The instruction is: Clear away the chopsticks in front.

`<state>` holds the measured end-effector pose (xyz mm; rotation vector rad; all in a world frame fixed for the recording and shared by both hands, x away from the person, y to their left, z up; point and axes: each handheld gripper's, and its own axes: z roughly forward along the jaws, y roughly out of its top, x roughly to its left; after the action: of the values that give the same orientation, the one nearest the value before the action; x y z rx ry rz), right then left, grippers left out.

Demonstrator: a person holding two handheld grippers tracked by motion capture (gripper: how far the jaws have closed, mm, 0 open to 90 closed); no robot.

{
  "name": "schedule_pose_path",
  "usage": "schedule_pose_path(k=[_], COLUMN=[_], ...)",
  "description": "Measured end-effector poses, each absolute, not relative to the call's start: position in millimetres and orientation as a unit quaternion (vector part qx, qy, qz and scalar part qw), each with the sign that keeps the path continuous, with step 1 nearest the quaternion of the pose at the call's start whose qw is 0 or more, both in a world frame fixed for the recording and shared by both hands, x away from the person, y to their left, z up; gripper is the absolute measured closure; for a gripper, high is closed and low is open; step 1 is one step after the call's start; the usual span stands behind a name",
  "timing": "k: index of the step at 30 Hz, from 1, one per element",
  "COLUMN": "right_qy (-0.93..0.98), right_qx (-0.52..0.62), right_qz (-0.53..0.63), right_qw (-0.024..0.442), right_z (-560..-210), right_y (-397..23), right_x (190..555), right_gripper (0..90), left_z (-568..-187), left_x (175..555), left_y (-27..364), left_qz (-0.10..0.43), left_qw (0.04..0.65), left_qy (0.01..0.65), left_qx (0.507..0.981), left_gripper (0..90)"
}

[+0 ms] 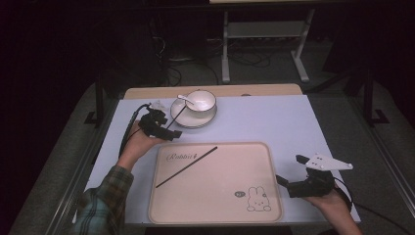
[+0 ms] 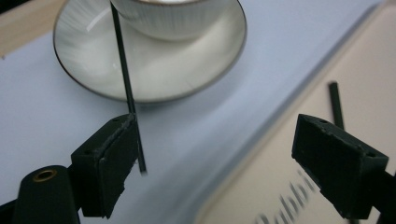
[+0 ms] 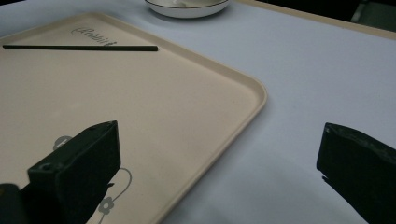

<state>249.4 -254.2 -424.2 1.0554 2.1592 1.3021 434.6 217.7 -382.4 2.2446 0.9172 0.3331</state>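
The pale blue table top [image 1: 274, 122] carries everything. On it, toward six o'clock in the high view, lies the cream rectangular plastic tray [image 1: 215, 205] with a rabbit drawing in one corner. At twelve o'clock from the tray sits the white round saucer with a dark rim [image 1: 182, 119], and on it the white ribbed bowl [image 1: 200, 102] (a small white spoon [image 1: 186, 99] rests inside).

The left gripper [image 1: 169, 133] hovers at about ten o'clock from the tray, just at seven o'clock from the saucer. Its jaws stand wide apart, released. In the left gripper view one thin black chopstick [image 2: 127, 88] leans across the saucer's rim toward the bowl, its lower end on the table right beside the gripper's left pad; whether stick and pad touch cannot be told, and the other pad is well clear of it.

The second thin black chopstick [image 1: 187, 167] lies slantwise on the tray, running from seven o'clock to one o'clock.

The right gripper [image 1: 284, 182] rests at four o'clock off the tray's edge, jaws spread wide with nothing between them.
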Motion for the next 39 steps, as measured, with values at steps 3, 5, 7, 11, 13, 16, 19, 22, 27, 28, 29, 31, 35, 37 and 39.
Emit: schedule_pose_path(k=[3,5,7,11,13,16,19,22,27,28,29,31,35,37,39], right_qy=[0.773,0.772,0.772,0.772,0.771,0.770,0.769,0.769,0.769,0.769,0.769,0.769,0.769,0.769,0.769], right_qx=[0.380,0.380,0.381,0.381,0.381,0.383,0.385,0.385,0.385,0.385,0.385,0.385,0.384,0.384,0.384], right_qz=[0.467,0.467,0.466,0.467,0.467,0.468,0.469,0.469,0.469,0.469,0.469,0.469,0.469,0.470,0.470], right_qw=[0.203,0.203,0.203,0.203,0.203,0.202,0.202,0.201,0.201,0.201,0.201,0.201,0.200,0.200,0.201], right_z=[-424,-424,-424,-425,-425,-425,-425,-426,-426,-426,-426,-426,-426,-426,-426], right_y=[-255,-256,-256,-256,-257,-259,-260,-260,-261,-260,-260,-260,-260,-261,-261], right_x=[249,249,249,249,249,249,249,249,249,249,249,249,249,249,249], right_gripper=[0.0,0.0,0.0,0.0,0.0,0.0,0.0,0.0,0.0,0.0,0.0,0.0,0.0,0.0,0.0], left_z=[-382,-383,-384,-391,-396,-404,-411,-417,-424,-425,-426,-428,-428,-429,-429], left_x=[451,461,470,487,494,502,507,510,511,511,511,512,512,513,513], left_y=[214,213,213,211,211,214,214,213,208,208,207,206,205,205,206], left_qz=[0.135,0.143,0.152,0.168,0.173,0.175,0.169,0.169,0.164,0.163,0.163,0.165,0.171,0.171,0.170], left_qw=[0.344,0.350,0.352,0.350,0.351,0.355,0.353,0.351,0.337,0.338,0.337,0.334,0.333,0.333,0.334], left_qy=[0.354,0.359,0.365,0.377,0.384,0.401,0.409,0.408,0.409,0.411,0.414,0.420,0.429,0.432,0.440], left_qx=[0.859,0.853,0.848,0.841,0.836,0.826,0.824,0.826,0.832,0.831,0.830,0.827,0.822,0.820,0.816], left_gripper=[16.7,23.4,30.7,47.3,54.6,61.5,65.4,68.9,74.7,75.5,76.9,79.0,82.8,84.4,84.9])
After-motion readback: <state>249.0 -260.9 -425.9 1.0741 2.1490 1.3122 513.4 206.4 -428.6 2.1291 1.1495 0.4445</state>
